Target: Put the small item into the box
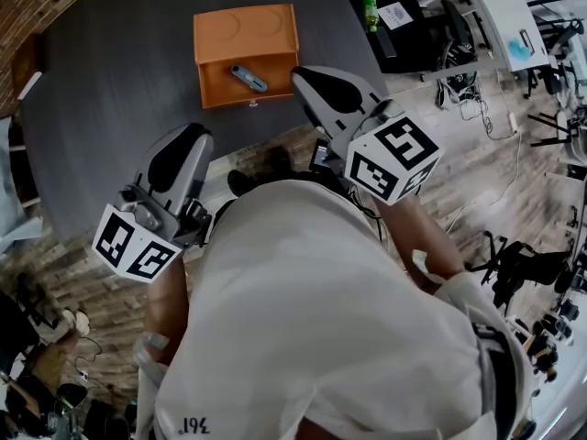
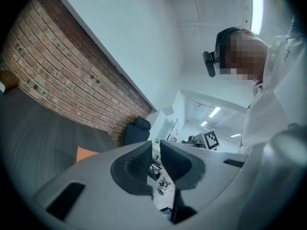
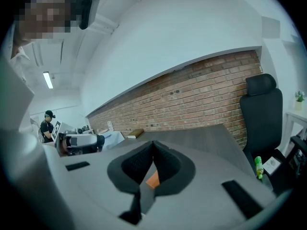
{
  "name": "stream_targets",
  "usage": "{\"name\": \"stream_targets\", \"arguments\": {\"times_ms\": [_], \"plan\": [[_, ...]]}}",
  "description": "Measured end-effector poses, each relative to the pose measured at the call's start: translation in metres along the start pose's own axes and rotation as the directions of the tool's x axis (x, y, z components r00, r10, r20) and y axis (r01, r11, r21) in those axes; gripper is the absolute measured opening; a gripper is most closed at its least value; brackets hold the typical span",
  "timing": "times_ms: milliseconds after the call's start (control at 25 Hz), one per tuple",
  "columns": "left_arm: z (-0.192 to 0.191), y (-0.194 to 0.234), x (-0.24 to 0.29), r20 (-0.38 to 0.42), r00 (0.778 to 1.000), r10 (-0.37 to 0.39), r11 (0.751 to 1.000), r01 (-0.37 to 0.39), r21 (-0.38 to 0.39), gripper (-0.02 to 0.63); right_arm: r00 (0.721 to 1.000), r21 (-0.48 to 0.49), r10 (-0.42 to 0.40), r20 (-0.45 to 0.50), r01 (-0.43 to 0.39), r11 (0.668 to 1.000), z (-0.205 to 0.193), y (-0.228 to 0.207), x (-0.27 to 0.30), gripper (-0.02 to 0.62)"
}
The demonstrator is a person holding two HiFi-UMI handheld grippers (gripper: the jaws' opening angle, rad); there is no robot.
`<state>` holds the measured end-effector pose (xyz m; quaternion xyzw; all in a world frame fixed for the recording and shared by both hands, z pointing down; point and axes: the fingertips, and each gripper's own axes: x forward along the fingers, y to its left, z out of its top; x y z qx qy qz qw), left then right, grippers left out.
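Hovering at the near left, off the near edge of the dark table, the left hand-held gripper sits on a bare forearm tucked against the person's body. Its marker cube is nearest the chest and its nose is angled up and away. In the left gripper view its jaws stand a narrow slit apart with nothing between them.

Farther out, in the middle, an orange box rests on the table. The small blue-grey item lies inside its open near part.

To the right, the right hand-held gripper is raised higher, with its tip just beside the box's near right corner but not touching it. Its pads are pressed together and empty.
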<state>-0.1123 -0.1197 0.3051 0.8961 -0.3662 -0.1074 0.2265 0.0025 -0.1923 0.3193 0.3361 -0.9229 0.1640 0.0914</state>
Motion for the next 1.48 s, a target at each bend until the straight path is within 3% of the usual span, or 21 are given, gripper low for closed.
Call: {"name": "stream_targets", "arguments": {"times_ms": [1480], "plan": [[-0.009,-0.006,0.008,-0.017,1.0,-0.023,0.999,0.023,-0.027,0.057,1.0,0.02,-0.014,-0.007,0.014,1.0,0.001,-0.012,0.003,0.012]]}}
